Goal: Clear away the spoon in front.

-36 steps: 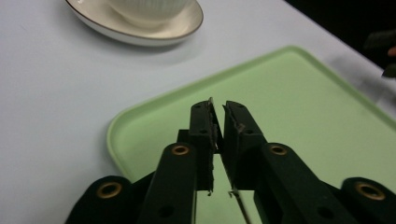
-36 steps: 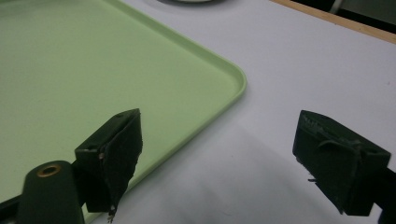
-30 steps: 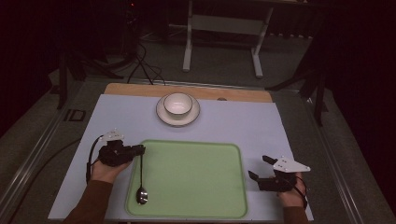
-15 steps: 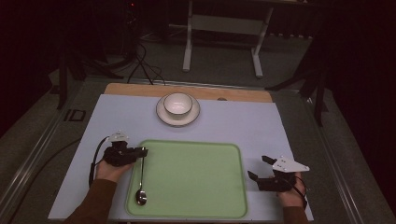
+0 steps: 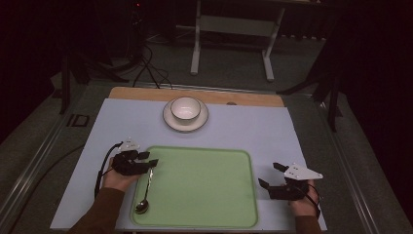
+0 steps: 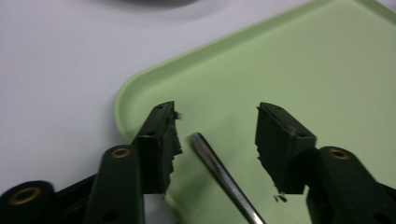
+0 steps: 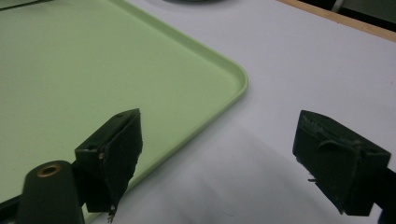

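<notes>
The spoon (image 5: 146,187) lies on the green tray (image 5: 204,185), along its left edge, with the bowl end near the tray's front left corner and the handle running up and away toward the left gripper (image 5: 147,159). That gripper sits at the tray's left rim, held in the person's left hand (image 5: 117,178), and its jaws have just been opening. In the left gripper view the two fingers (image 6: 161,140) stand apart with the spoon's handle (image 6: 219,175) between them, its tip closer to the finger on that view's left. Neither pad presses on the metal; a clear gap shows on each side of the handle, so the spoon rests on the tray, released.

The right gripper (image 5: 270,176) hovers beside the tray's right rim, over the pale surface (image 5: 243,126), well apart from the spoon. In the right gripper view its fingers (image 7: 116,149) are spread wide with nothing between them, one above the tray's edge and the other above the bare surface.

Farther back, a white bowl (image 5: 185,108) stands on a saucer (image 5: 168,118), just beyond the tray's far edge.
</notes>
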Demonstrator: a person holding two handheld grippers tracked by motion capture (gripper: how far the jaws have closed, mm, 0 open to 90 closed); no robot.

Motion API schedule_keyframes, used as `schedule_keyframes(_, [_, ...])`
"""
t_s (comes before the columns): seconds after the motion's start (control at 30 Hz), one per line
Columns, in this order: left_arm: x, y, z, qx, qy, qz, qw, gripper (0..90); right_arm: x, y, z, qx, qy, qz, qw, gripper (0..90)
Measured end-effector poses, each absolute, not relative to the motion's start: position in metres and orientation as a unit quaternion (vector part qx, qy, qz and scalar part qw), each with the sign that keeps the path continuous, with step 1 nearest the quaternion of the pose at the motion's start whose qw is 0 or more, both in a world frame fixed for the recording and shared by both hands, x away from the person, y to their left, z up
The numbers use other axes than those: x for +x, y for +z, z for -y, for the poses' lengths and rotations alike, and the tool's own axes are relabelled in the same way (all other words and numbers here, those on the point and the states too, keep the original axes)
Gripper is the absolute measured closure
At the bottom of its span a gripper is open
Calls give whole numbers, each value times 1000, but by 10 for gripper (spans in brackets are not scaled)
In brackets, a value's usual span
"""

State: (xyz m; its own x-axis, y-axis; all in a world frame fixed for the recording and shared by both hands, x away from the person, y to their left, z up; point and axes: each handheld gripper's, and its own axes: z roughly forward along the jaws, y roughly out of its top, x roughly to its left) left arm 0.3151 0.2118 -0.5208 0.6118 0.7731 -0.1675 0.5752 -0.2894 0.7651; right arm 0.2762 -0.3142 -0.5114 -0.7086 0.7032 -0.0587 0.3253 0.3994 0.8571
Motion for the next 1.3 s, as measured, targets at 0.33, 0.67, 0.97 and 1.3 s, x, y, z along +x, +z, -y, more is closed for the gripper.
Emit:
schedule_keyframes(0.33, [311, -512, -222, 770, 192, -456, 402, 321, 276, -511, 314, 316, 449, -809, 212, 155])
schedule_keyframes(0.67, [301, -503, -242, 737, 257, -480, 401, 280, 276, -510, 315, 317, 450, -807, 213, 155])
schedule_keyframes(0.97, [282, -491, -259, 706, 289, -490, 422, 280, 276, -509, 317, 319, 455, -803, 217, 155])
schedule_keyframes(1.3, [259, -485, -277, 673, 310, -509, 438, 273, 273, -505, 322, 327, 470, -784, 240, 158])
